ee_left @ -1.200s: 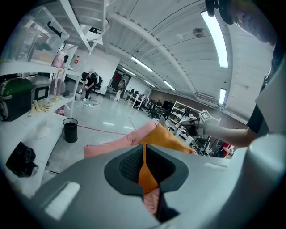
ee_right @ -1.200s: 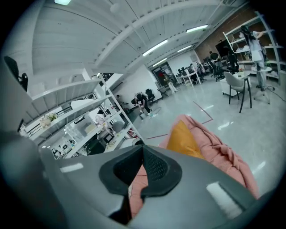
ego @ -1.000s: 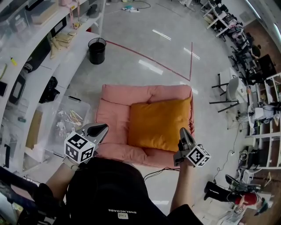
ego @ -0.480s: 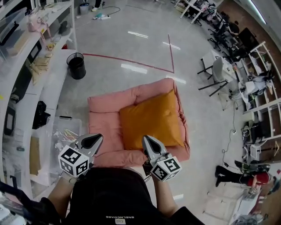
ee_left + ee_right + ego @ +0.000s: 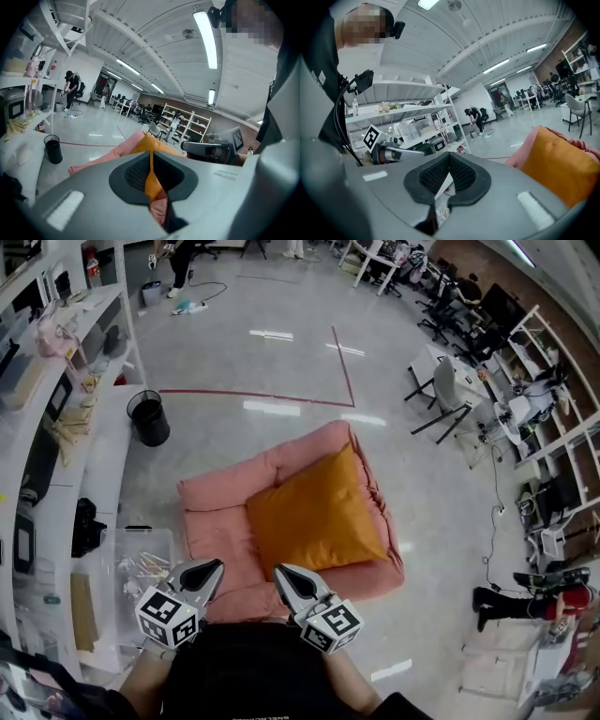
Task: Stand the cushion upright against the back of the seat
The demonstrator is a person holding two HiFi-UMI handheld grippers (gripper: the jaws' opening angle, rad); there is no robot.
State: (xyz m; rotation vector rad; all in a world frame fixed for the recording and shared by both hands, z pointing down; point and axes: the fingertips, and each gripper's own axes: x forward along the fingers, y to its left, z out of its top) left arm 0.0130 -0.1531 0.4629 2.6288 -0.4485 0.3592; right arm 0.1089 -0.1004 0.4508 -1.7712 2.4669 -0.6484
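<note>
The orange cushion (image 5: 314, 517) lies on the pink seat (image 5: 211, 512) at the centre of the head view, with its far corner up at the padded rim on the upper right. From above it looks nearly flat. In the right gripper view it seems to rise tall with pink behind it, so I cannot tell whether it leans on the back or lies on the base.

Either way the risk is the same. The cushion is soft and the rim is low and yielding, so a shallow lean could slump forward or slide down flat. A pinch at one corner would likely fold it.

Both tools hang at the lower edge of the head view, short of the seat's near rim. The left gripper (image 5: 214, 566) and right gripper (image 5: 281, 571) each have their fingers closed together on nothing.

Nothing stands between them and the cushion. A clear plastic box (image 5: 141, 563) sits just left of the seat, a black bin (image 5: 150, 418) at upper left, and shelves (image 5: 37, 427) along the left edge.
</note>
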